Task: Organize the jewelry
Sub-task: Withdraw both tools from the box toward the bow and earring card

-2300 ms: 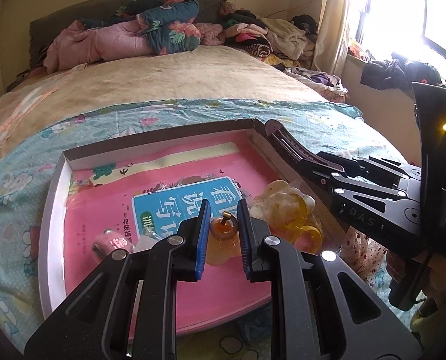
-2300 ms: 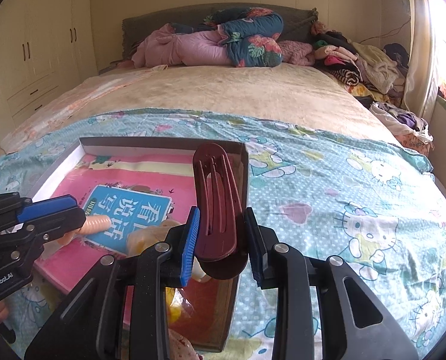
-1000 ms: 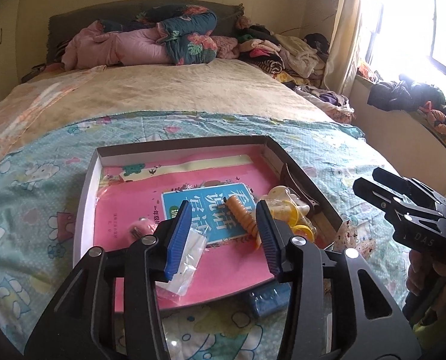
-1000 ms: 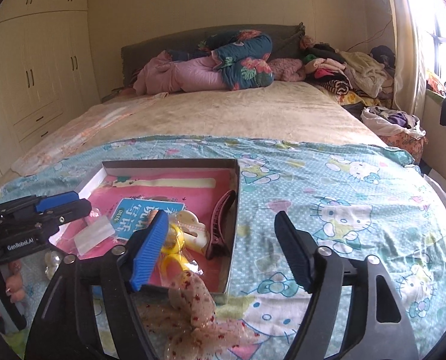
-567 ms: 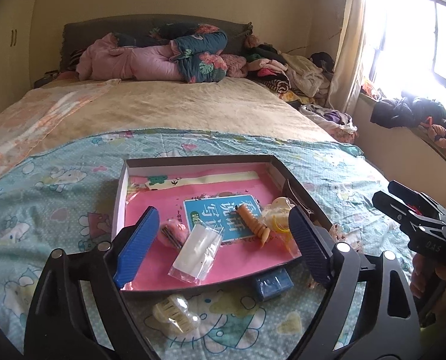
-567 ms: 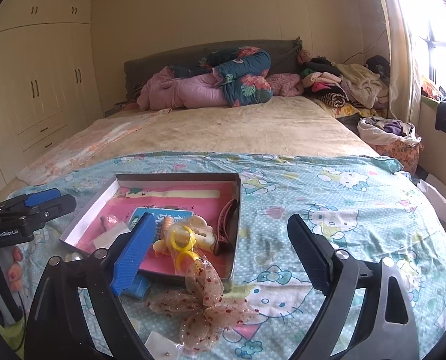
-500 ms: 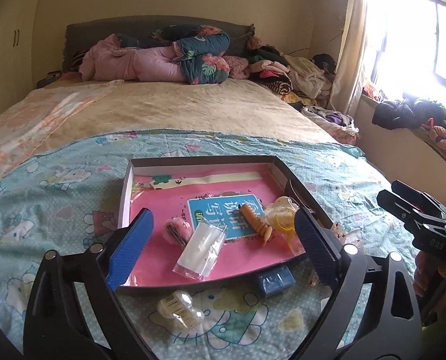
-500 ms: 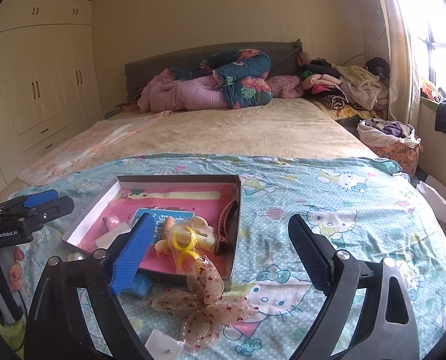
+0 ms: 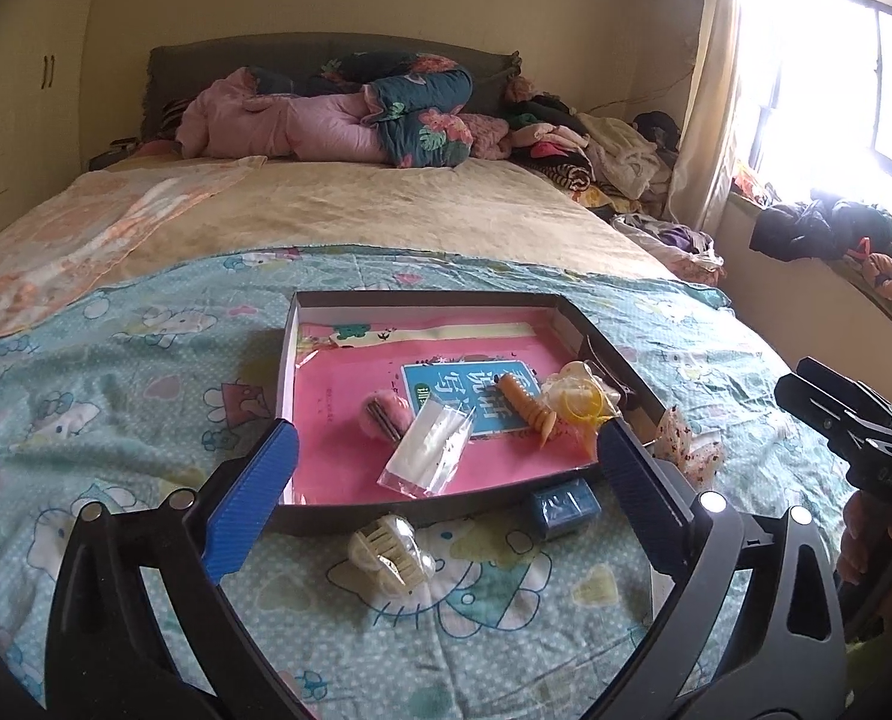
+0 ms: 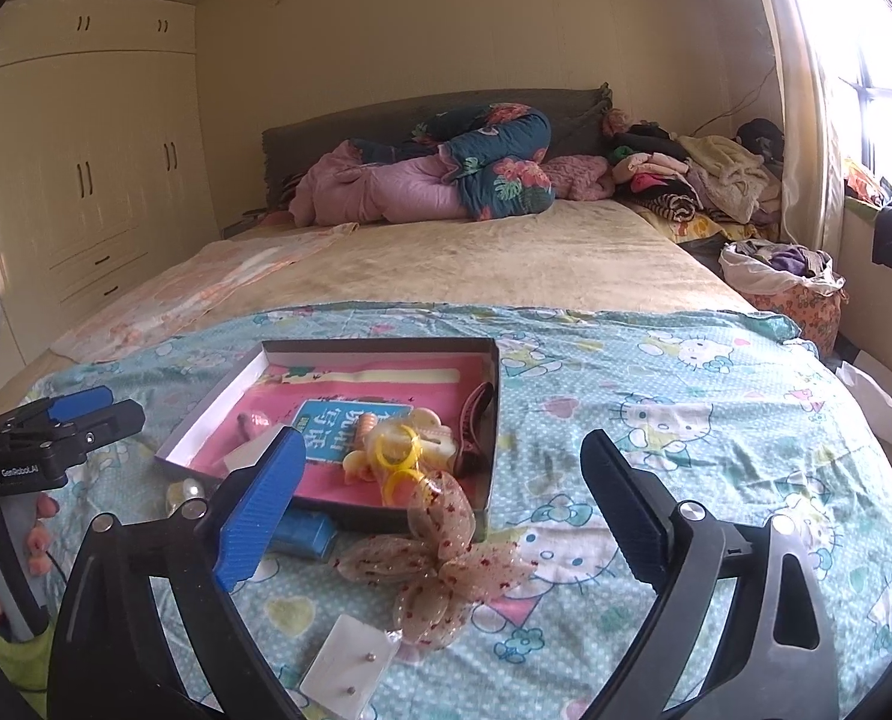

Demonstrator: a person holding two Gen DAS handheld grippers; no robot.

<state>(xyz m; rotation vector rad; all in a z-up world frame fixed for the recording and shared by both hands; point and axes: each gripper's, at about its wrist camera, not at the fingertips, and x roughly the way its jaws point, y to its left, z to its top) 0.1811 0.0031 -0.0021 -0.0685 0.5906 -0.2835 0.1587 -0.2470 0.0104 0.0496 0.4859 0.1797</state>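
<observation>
Both the left gripper [image 9: 443, 447] and right gripper [image 10: 440, 477] hang spread wide, holding nothing. Just ahead of the right gripper lies a sheer bow [image 10: 440, 564], probably light and floppy; pinch its knotted centre.

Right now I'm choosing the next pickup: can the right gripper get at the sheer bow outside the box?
Probably yes: the right gripper is open, and the sheer bow lies uncovered on the bedspread just ahead.

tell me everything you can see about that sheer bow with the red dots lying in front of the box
The sheer bow is translucent beige mesh speckled with small red dots, its several looped petals spread loosely. It lies on the Hello Kitty bedspread at the shallow box's near right corner, one loop rising against the box wall. Neither gripper touches it. The left wrist view shows only its edge.
</observation>
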